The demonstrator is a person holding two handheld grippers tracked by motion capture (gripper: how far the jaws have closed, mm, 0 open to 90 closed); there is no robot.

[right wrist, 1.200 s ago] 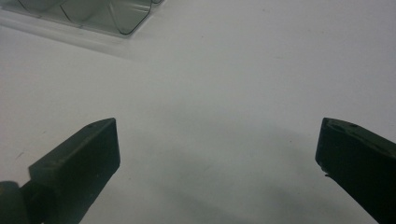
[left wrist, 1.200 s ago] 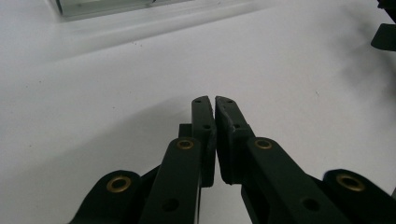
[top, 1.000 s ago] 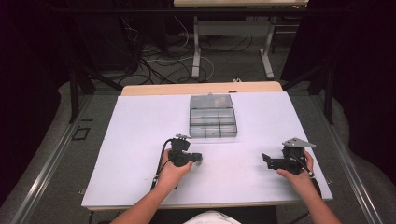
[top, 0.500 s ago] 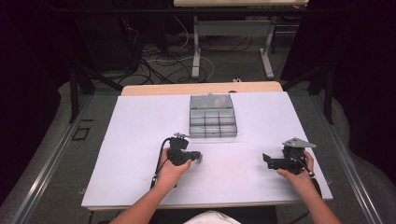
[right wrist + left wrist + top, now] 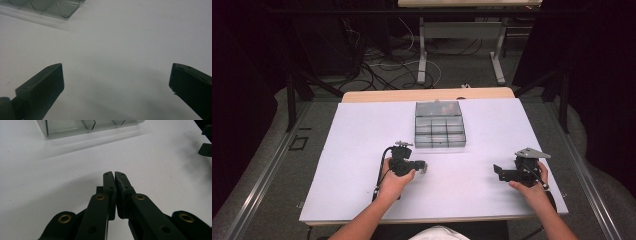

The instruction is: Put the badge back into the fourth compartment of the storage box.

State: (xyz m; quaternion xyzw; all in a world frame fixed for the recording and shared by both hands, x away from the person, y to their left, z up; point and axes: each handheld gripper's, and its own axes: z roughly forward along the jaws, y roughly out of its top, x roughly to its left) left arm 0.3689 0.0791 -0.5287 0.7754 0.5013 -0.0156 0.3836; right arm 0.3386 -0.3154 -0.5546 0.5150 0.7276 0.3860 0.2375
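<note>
There are two grippers and one clear box with little compartments. The clear box [image 5: 440,125] sits on the white table [image 5: 352,150], in the upper middle of the high view. The left gripper [image 5: 423,166] is in the lower middle of that view, just below the box. Its jaws are squeezed together with nothing between them, as the left gripper view [image 5: 114,175] shows. The right gripper [image 5: 497,172] is at the lower right of the high view, well apart from the box. Its jaws are spread wide with nothing held. Compared with a moment ago, the left gripper has turned a little and edged to the right. The right gripper and the box have stayed put
</note>
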